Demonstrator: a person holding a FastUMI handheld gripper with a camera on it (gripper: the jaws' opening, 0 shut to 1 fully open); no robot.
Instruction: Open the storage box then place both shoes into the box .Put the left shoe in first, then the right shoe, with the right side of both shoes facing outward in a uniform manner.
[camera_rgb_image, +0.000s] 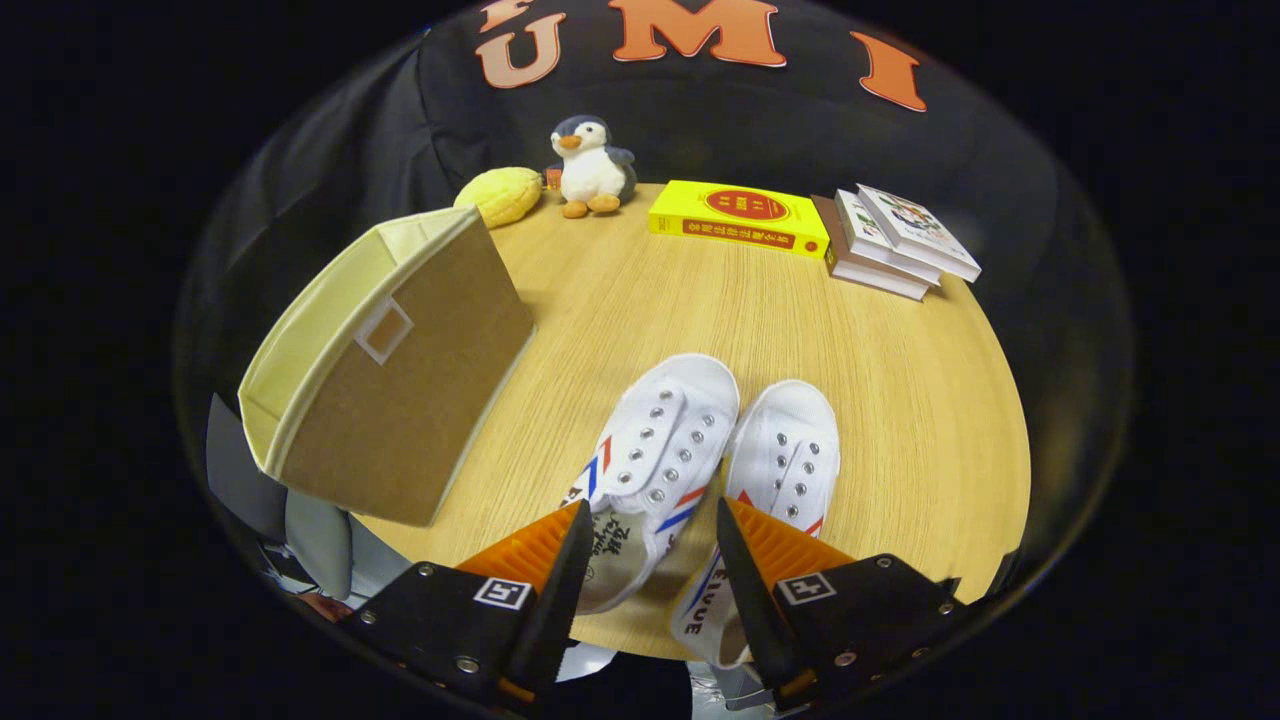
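white canvas shoes: the left-hand shoe (655, 455) lay with its heel end between the spread, released fingers of the gripper (645, 560), neither finger pressing on it. the second white shoe (780, 480) sat just beside it, its heel under the right finger (740, 580). both rested toes-away on the round light wood table (900, 400). the tan fabric storage box (400, 390), cream-lined, stood left of the shoes, top open. beyond: yellow book (740, 218), stack of books (895, 245), plush penguin (592, 165), yellow plush (500, 195).
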